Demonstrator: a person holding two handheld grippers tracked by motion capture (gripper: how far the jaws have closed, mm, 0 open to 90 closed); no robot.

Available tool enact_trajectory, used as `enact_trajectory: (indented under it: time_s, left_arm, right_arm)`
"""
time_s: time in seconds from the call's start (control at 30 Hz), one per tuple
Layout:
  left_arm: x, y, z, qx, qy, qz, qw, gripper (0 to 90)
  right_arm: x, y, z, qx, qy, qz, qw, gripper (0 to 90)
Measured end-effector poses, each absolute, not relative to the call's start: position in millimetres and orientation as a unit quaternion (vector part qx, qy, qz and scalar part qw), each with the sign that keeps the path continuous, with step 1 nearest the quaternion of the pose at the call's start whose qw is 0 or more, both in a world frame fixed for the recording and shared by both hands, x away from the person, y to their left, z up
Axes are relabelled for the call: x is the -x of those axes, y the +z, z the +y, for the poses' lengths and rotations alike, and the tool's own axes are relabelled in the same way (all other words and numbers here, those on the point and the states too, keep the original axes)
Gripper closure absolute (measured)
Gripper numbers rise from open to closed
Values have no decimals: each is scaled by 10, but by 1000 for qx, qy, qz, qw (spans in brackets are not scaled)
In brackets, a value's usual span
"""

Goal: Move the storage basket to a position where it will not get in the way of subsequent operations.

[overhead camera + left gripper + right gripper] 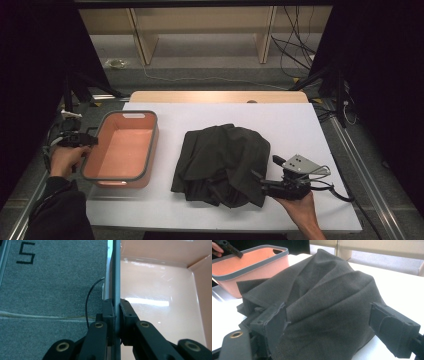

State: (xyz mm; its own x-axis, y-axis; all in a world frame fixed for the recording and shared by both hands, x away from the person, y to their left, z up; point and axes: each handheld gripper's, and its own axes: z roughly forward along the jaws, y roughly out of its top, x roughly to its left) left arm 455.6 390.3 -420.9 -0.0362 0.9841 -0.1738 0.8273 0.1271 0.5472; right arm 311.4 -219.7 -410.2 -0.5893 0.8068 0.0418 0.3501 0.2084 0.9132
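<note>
The white tabletop (300, 130) carries everything, with grey carpet (50, 290) off its left side; a dark garment (222, 162) lies crumpled at its centre, spreading toward 5 o'clock; a salmon-pink bin (122, 150) with a grey rim (116, 277) stands at 9 o'clock of the garment, near it but apart from it, upright and open on top.

The left tool (80, 139) sits at the bin's 9 o'clock edge, held by the person's left hand (65, 159); in the left gripper view its jaws stand narrow, pressed on the rim from both sides, one outside the wall and one inside.

The right tool (272, 186) rests at the garment's 4 o'clock edge, in the right hand (300, 210); in the right gripper view its jaws stand wide, with the garment's near bulge between them; the left jaw touches the fabric, while the right jaw sits just beside it; they do not pinch the cloth.
</note>
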Motion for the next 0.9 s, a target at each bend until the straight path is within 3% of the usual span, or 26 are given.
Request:
enact_trajectory:
  time_s: [0.63, 0.87, 0.9]
  left_arm:
    - [-4640, -4191, 3797, -635, 170, 701, 277, 796]
    - [-4613, -3983, 3695, -634, 193, 688, 296, 616]
    - [-4616, -3948, 3652, -637, 196, 683, 298, 535]
  right_arm:
    - [-3131, -4117, -2164, -390, 494, 743, 228, 160]
    - [-3132, -4122, -2145, -387, 491, 747, 227, 160]
    - [-3133, -4122, -2144, -388, 491, 746, 226, 159]
